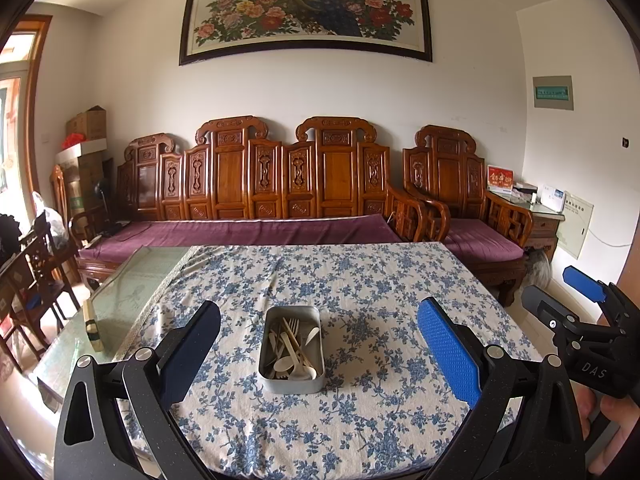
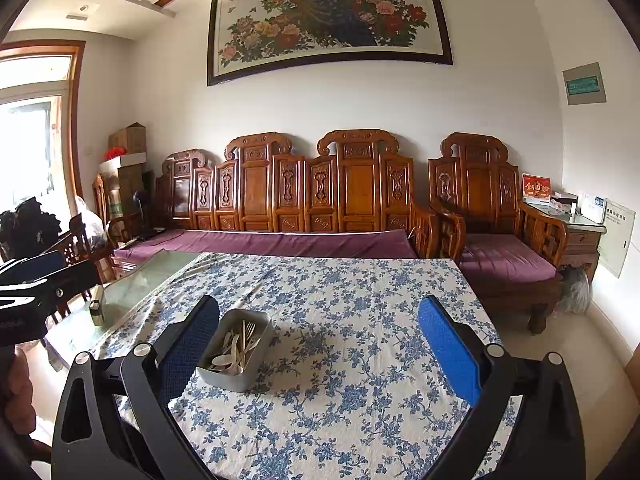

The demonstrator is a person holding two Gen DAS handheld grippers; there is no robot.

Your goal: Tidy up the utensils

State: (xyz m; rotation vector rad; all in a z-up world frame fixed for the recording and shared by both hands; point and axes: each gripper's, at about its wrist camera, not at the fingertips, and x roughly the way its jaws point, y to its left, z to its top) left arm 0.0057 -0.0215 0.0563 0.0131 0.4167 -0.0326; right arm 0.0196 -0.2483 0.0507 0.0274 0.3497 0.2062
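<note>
Left gripper [image 1: 320,354] was nearest, fingers spread wide, holding nothing, raised above the tablecloth [image 1: 360,280] on the near side of the tin [image 1: 291,350]. Right gripper [image 2: 320,354] likewise wide apart and empty, off to the right of the tin; in the left view it showed at the right edge [image 1: 588,300].

The tin, a grey metal rectangular one, sat on the blue-flowered tablecloth, between the left gripper's fingers in that view. Utensils [image 1: 292,344] were all inside the tin: pale spoons, a fork, what looked like a knife, piled loosely, exact count unclear.

Left of the tin, bare glass tabletop [image 1: 120,300] with a small box [image 1: 93,330] on it. Beyond the tin, a carved wooden sofa [image 1: 256,184] with a purple cushion, an armchair [image 1: 468,200] to its right. Peacock painting [image 1: 306,6] on the wall above.
</note>
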